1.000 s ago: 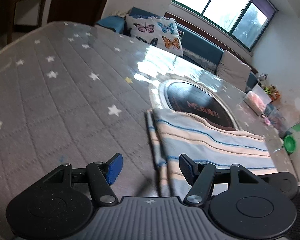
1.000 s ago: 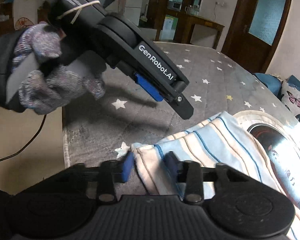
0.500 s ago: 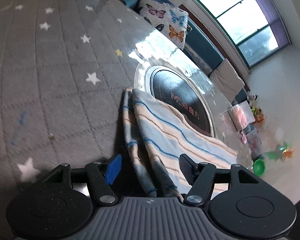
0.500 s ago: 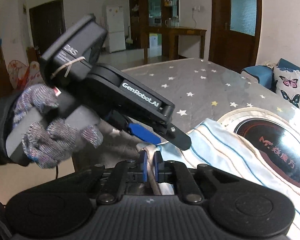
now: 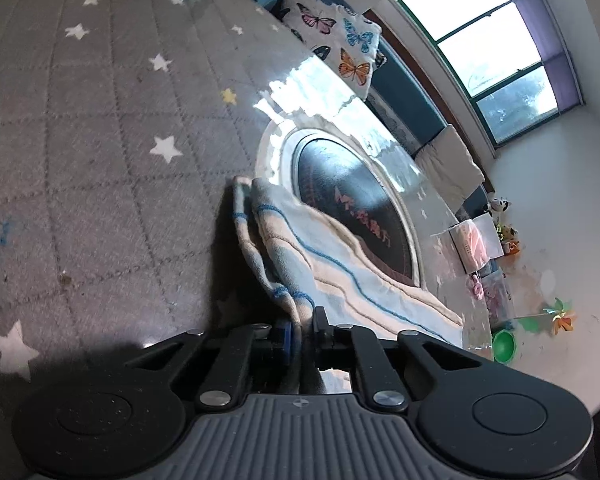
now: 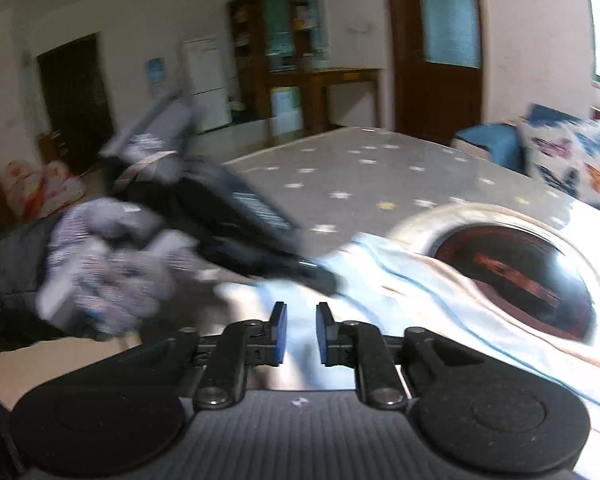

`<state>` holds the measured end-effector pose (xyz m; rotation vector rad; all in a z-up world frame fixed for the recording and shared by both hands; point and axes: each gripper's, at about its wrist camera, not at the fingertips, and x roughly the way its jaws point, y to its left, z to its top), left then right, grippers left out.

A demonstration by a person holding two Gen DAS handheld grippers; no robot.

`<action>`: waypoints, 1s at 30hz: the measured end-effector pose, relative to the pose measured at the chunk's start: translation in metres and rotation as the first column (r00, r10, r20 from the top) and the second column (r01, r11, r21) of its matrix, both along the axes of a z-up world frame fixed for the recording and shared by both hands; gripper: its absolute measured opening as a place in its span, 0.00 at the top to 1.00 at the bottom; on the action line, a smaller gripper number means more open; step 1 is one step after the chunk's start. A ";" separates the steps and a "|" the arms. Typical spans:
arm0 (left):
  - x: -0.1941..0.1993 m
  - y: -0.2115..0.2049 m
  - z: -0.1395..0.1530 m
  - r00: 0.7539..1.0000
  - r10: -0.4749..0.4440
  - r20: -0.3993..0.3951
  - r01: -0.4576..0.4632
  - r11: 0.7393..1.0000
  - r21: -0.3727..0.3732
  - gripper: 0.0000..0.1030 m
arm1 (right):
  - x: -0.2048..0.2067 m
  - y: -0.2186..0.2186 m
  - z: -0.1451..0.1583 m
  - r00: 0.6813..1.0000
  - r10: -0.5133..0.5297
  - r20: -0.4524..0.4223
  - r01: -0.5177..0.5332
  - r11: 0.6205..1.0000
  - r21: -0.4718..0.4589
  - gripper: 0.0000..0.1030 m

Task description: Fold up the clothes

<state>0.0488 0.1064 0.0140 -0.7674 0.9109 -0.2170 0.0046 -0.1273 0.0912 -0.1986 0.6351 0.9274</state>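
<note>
Left gripper (image 5: pixel 300 330) has just closed on the striped cloth's (image 5: pixel 340 264) near corner; right gripper (image 6: pixel 299 334) has just parted slightly, nothing between its pads.

Cloth runs from lower centre toward the right of the frame across the starred worktop (image 5: pixel 100 140), over the round black plate (image 5: pixel 352 204) (partly covered). Left is the nearer holder.

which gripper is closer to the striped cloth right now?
Left. The left gripper is clamped on the striped cloth at its folded edge; the right gripper has just let go, jaws apart, hovering just over it.
</note>
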 end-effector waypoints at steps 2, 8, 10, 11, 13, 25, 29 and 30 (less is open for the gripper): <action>-0.001 -0.002 0.005 1.000 -0.007 0.016 0.007 1.000 0.009 0.90 | 0.014 -0.014 -0.005 0.996 -0.091 0.008 0.092 0.995 -0.025 0.85; -0.002 -0.012 0.017 0.998 -0.028 0.049 0.027 0.999 0.032 0.90 | 0.067 -0.048 -0.034 0.933 -0.358 0.047 0.361 0.923 -0.136 0.85; -0.002 -0.014 0.022 0.998 -0.035 0.058 0.033 0.999 0.033 0.90 | 0.086 -0.055 -0.044 0.912 -0.409 0.036 0.410 0.900 -0.150 0.85; -0.001 -0.016 0.024 0.997 -0.039 0.063 0.037 0.999 0.033 0.91 | 0.094 -0.057 -0.048 0.904 -0.426 0.026 0.425 0.892 -0.155 0.85; 0.000 -0.018 0.029 0.996 -0.045 0.075 0.043 0.999 0.032 0.91 | 0.106 -0.057 -0.055 0.896 -0.444 0.032 0.442 0.881 -0.168 0.85; 0.009 -0.025 0.044 0.994 -0.057 0.097 0.055 0.998 0.024 0.91 | 0.128 -0.044 -0.064 0.881 -0.470 0.050 0.470 0.861 -0.194 0.73; 0.012 -0.032 0.053 0.992 -0.064 0.112 0.062 0.998 0.024 0.91 | 0.105 -0.049 -0.059 0.895 -0.443 0.048 0.442 0.871 -0.213 0.69; 0.012 -0.034 0.056 0.991 -0.067 0.118 0.065 0.998 0.025 0.91 | 0.099 -0.050 -0.059 0.897 -0.439 0.050 0.439 0.871 -0.220 0.67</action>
